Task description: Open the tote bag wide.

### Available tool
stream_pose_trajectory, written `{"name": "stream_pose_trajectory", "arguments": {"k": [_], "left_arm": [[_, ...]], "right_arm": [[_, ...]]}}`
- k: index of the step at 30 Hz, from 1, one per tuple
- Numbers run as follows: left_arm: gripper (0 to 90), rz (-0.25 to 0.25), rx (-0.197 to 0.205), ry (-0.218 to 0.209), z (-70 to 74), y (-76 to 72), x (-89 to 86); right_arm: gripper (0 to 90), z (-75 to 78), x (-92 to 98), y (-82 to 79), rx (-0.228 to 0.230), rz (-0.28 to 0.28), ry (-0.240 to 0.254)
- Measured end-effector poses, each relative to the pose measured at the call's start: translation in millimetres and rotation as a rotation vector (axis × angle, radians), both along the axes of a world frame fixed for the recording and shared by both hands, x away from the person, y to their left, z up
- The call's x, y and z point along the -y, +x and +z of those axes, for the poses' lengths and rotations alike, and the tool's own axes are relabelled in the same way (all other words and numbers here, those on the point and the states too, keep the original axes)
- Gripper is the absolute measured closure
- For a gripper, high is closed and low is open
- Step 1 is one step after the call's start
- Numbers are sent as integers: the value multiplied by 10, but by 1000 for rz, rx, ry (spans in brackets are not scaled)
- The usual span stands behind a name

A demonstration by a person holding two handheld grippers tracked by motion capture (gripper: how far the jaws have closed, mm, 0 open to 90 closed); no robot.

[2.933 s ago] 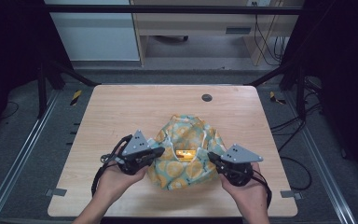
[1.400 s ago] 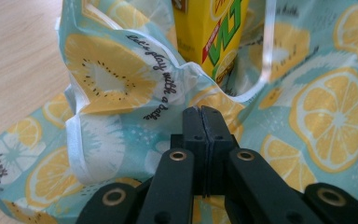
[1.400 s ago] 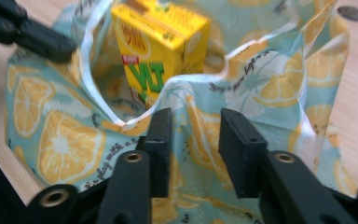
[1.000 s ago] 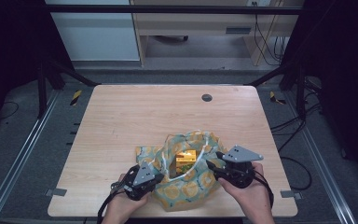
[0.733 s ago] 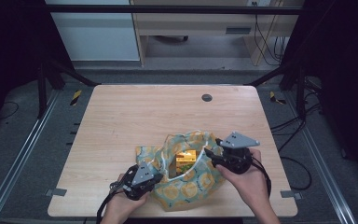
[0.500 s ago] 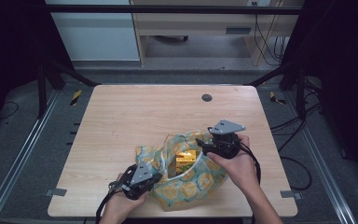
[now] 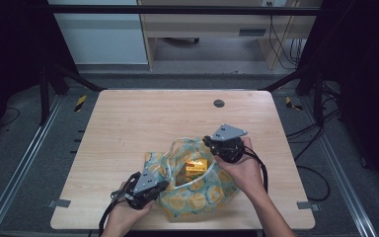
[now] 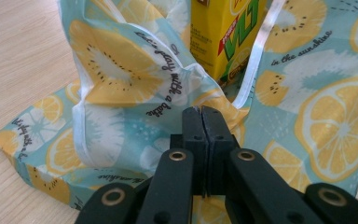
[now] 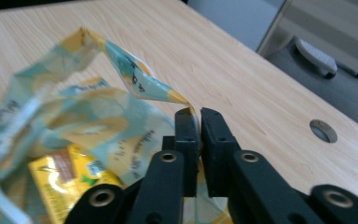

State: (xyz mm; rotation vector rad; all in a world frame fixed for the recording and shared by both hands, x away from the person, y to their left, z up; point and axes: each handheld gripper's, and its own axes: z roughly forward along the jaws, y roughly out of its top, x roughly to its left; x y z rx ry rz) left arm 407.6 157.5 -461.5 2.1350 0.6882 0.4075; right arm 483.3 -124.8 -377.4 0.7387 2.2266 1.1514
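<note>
A fruit-print cloth bag [image 7: 197, 197] lies at the table's near edge, with a yellow drink carton [image 7: 196, 169] standing inside its open mouth. My left gripper [image 7: 164, 185] is shut on the bag's near-left cloth; in the left gripper view its jaws [image 8: 201, 109] pinch the fabric [image 8: 121, 79] below the carton [image 8: 219, 32]. My right gripper [image 7: 206, 141] is at the bag's far rim. Its jaws have just been closing, and in the right gripper view the gripper [image 9: 199, 112] pinches a thin corner of the cloth [image 9: 140, 84] above the carton [image 9: 70, 179].
The wooden table [image 7: 143, 123] stretches bare beyond the bag, with a round cable hole [image 7: 219, 103] near its far edge. Dark frame posts stand at both far corners. Cables [image 7: 306, 168] hang off the right side.
My right hand has moved from the bag's right side toward its far rim and closed on the cloth edge there. The left gripper and the bag's near side stayed put.
</note>
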Motion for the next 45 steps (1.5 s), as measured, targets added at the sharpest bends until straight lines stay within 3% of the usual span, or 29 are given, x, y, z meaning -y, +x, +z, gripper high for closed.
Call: {"name": "stream_pose_trajectory", "arguments": {"k": [5, 7, 10, 17, 22, 26, 31, 34, 42, 45], "left_arm": [[890, 14, -2, -6, 15, 4, -42], [886, 18, -15, -30, 27, 6, -59], [874, 16, 1, -7, 46, -25, -65], [686, 38, 16, -42, 146, -97, -174], [618, 52, 66, -72, 414, -210, -321], [588, 68, 108, -77, 605, -156, -331], [585, 95, 115, -108, 760, 58, -206], [577, 89, 109, -93, 805, 178, -54], [434, 107, 32, -99, 706, 379, 285], [383, 106, -2, -54, 608, 367, 369]], "right_arm": [[887, 82, 79, -294, 14, 59, 31], [890, 53, 120, -428, 8, 76, 33], [894, -39, 166, -604, -16, 111, 52], [897, -262, 142, -899, -56, 186, 29], [898, -425, 107, -962, -89, 207, -9], [898, -541, 92, -1001, -125, 229, -38], [897, -657, 76, -1048, -164, 247, -66], [897, -721, 64, -1064, -182, 257, -88], [893, -837, 47, -1111, -217, 287, -120], [884, -877, 41, -1119, -224, 293, -123]]}}
